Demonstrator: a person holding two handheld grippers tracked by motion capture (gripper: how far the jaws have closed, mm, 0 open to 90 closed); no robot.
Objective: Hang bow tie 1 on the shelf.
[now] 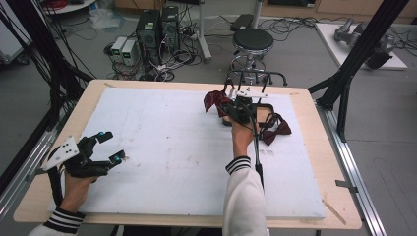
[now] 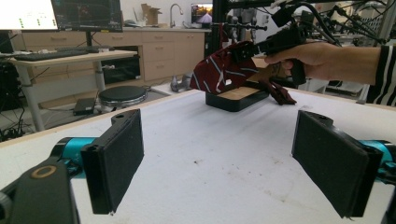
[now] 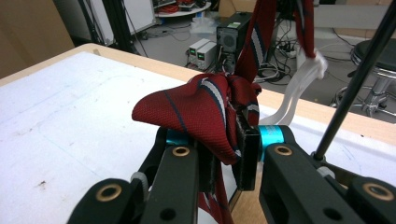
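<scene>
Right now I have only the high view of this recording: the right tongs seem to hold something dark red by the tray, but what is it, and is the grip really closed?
Observer: It is a red striped bow tie, and the right tongs are shut on its fabric.
Operator: Is it lifted or lying on the tray?
Observer: Lifted; the left gripper view shows it hanging above the black tray.
Operator: And the left tongs?
Observer: The left tongs are wide open, with bare white board between the pads.
</scene>
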